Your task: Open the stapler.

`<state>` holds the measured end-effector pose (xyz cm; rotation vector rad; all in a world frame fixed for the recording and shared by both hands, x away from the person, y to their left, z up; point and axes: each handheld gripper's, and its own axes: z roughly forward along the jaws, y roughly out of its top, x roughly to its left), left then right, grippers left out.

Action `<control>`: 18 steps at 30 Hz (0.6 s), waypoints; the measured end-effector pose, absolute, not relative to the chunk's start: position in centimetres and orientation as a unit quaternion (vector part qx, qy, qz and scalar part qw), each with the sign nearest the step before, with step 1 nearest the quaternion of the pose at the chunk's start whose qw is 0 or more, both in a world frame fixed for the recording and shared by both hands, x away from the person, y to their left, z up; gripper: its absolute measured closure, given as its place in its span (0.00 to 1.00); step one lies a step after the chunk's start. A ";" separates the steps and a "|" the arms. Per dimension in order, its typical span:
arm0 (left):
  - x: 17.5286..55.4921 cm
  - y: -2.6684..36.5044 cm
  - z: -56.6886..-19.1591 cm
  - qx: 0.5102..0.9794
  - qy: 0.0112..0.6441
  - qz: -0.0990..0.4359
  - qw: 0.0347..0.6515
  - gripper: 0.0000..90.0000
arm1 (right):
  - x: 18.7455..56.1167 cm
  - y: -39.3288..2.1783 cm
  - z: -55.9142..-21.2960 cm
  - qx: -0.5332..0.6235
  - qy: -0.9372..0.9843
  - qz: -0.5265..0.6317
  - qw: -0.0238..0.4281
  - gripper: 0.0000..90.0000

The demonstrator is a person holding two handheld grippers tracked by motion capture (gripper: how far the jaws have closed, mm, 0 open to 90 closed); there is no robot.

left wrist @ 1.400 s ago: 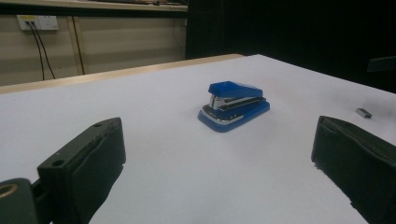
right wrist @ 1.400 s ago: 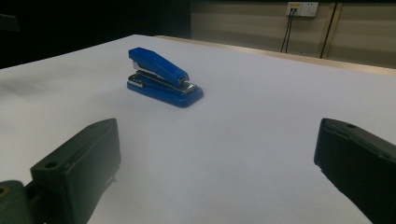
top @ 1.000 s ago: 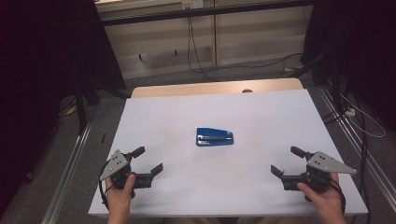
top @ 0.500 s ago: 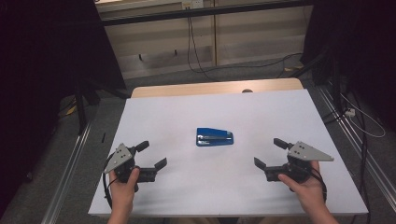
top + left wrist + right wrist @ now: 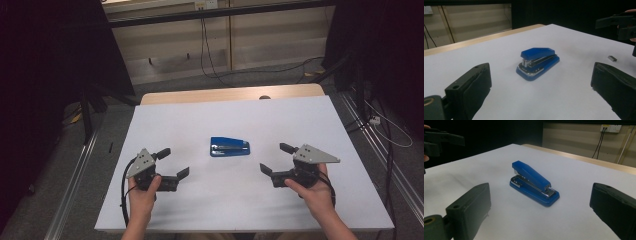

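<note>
Blue plastic with a strip of shiny metal along its mouth, that's the stapler (image 5: pixel 229 147) we've got sitting flat on the white table (image 5: pixel 240 200), pretty much dead centre of the sheet in the high view. It lies on its base, closed, long axis running roughly 9 to 3 o'clock across the table. We're holding the left gripper (image 5: pixel 173 163) at about 8 o'clock from the stapler, near it but clearly apart, its black jaws spread wide with nothing between them and aimed off toward 2 o'clock. The right gripper (image 5: pixel 277 158) sits at about 4 o'clock from the stapler, also near and not touching, jaws gaping wide and empty too, pointing toward 10 o'clock. Each one has that grey three-cornered plate on top, and our hands come in from the 6 o'clock edge. In the left gripper view the stapler (image 5: pixel 537 63) shows up between the two jaw pads, hinged top angled up toward the right, and there's a tiny grey metal bit (image 5: pixel 612 58) lying on the white surface off at 3 o'clock; we can't tell for sure what it is, looks like a little block of staples maybe. In the right gripper view the stapler (image 5: pixel 534 183) also lands between the open jaws, metal nose pointing down toward 4 o'clock. A strip of bare wood table edge (image 5: pixel 230 93) runs along the far side at 12 o'clock.
</note>
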<state>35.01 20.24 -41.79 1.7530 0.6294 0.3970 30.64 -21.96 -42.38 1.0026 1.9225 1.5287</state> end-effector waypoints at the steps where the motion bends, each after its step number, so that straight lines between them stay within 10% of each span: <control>1: 35.3 19.8 -41.9 0.751 0.270 0.168 0.579 0.04 | 30.9 -21.8 -42.3 0.369 0.703 0.557 0.241 0.04; 18: 37.4 16.7 -41.9 0.760 0.273 0.162 0.567 0.04 | 33.6 -19.3 -42.3 0.370 0.718 0.540 0.237 0.17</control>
